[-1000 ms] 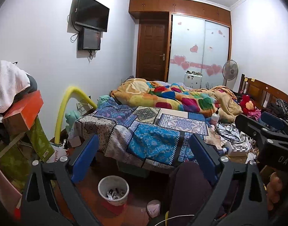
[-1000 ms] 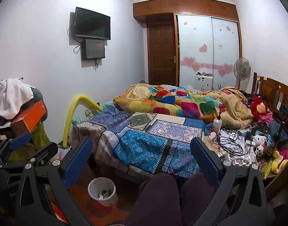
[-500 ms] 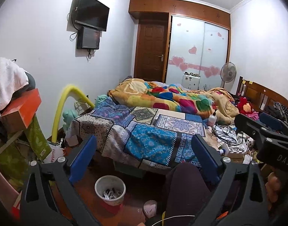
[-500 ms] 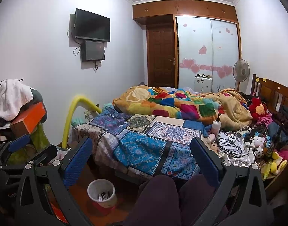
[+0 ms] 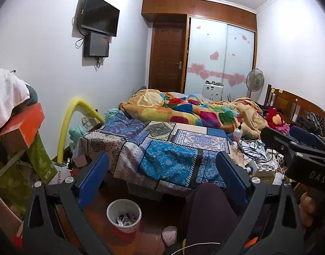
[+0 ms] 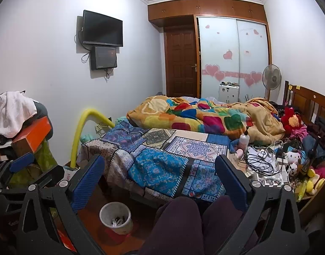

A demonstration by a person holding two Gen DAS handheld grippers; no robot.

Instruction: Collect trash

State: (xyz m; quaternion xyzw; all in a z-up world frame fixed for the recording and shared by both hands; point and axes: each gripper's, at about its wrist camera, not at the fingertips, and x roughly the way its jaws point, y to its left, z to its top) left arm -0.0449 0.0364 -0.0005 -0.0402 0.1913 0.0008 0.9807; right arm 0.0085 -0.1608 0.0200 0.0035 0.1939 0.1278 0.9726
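We see a small white trash bin [image 5: 124, 215] on the red-brown floor [image 5: 147, 240], just in front of the bed [image 5: 168, 155]. It has little bits of paper trash [image 5: 125, 220] inside it. In the right wrist view the same bin [image 6: 116, 217] sits low and to the left, between our two tools. A small pink cup [image 5: 169, 234] lies on the floor near the bin, a bit to the right. Our left gripper [image 5: 162, 182] is held up in the air, pointing at the bed, and its two blue fingers [image 5: 93, 180] are spread wide apart with nothing between them. Our right gripper [image 6: 158, 180] is held the same way, up and level, wide apart and holding nothing. In the left wrist view we can see the right gripper [image 5: 298, 146] out to the side, with a bit of the hand [image 5: 307, 205] under it. Our legs in dark purple pants [image 6: 183, 225] stick out below. The bed has a blue patchwork cover [image 6: 162, 163] and a bright blanket [image 6: 196, 116] with many colors, bunched up further back. On the right side of the bed there is a white bottle [image 6: 244, 139], a tangle of cables [image 6: 262, 159] and soft toys [image 6: 291, 116]. On the left is a messy pile with an orange box [image 5: 22, 125] and a white towel [image 5: 7, 95] on top. A yellow bent tube [image 5: 71, 119] leans by the wall, and a TV [image 5: 99, 16] hangs above it.
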